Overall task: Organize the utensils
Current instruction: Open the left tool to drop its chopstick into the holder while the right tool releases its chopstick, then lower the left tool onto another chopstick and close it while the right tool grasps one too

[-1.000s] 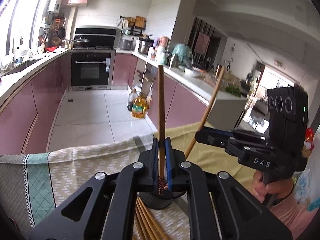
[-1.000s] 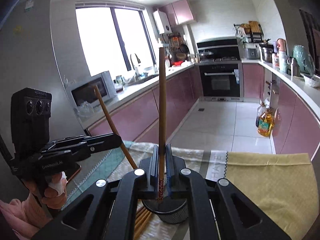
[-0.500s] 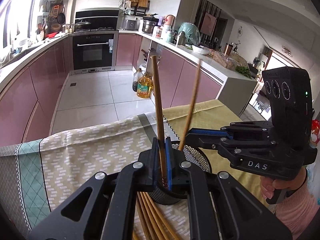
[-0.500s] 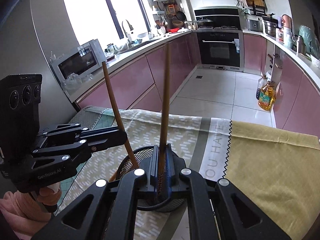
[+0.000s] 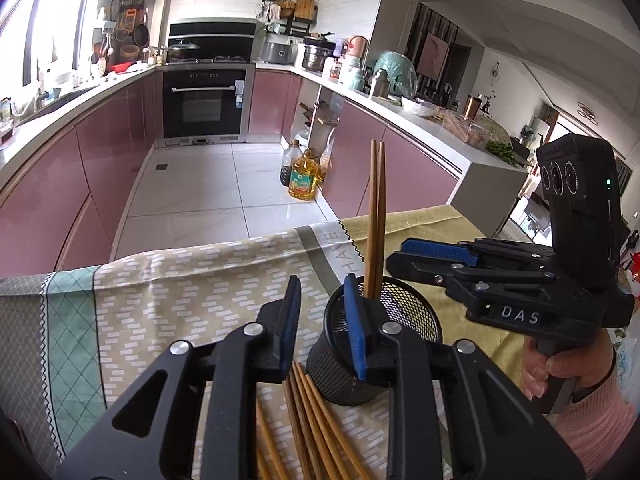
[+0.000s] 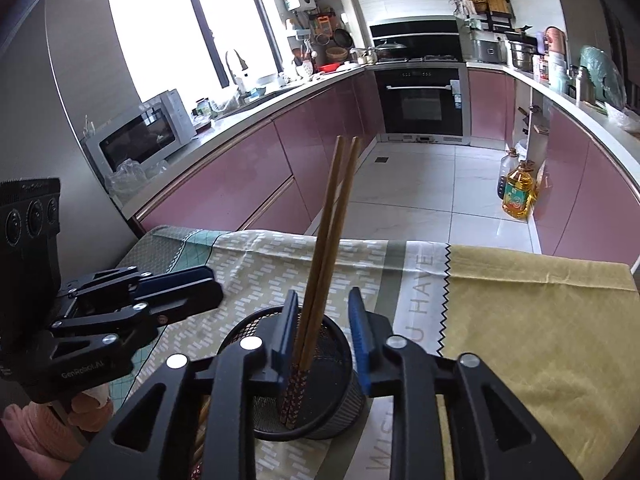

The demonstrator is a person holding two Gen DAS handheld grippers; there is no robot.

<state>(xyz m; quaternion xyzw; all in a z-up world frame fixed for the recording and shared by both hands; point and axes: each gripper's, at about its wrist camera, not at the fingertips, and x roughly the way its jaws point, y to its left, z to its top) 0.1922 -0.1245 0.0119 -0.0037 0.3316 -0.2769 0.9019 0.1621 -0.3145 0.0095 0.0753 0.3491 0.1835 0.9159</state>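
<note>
A home kitchen is shown. Pink-fronted cabinets (image 6: 248,172) are run under pale worktops along both walls, and a built-in oven (image 5: 204,106) is set into the far wall beneath a hob with a lidded pan. A microwave (image 6: 140,134) is stood on the worktop beside a large window (image 6: 188,20), near a sink tap. Cooking pots (image 5: 314,56) are ranged along the other worktop, and oil bottles (image 5: 303,176) are kept on the tiled floor.

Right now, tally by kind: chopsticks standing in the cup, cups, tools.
Chopsticks in cup: 2
Cup: 1
Tools: 2: left tool, nothing between its jaws; right tool, chopsticks loose between them; both opening
Total: 5
</note>
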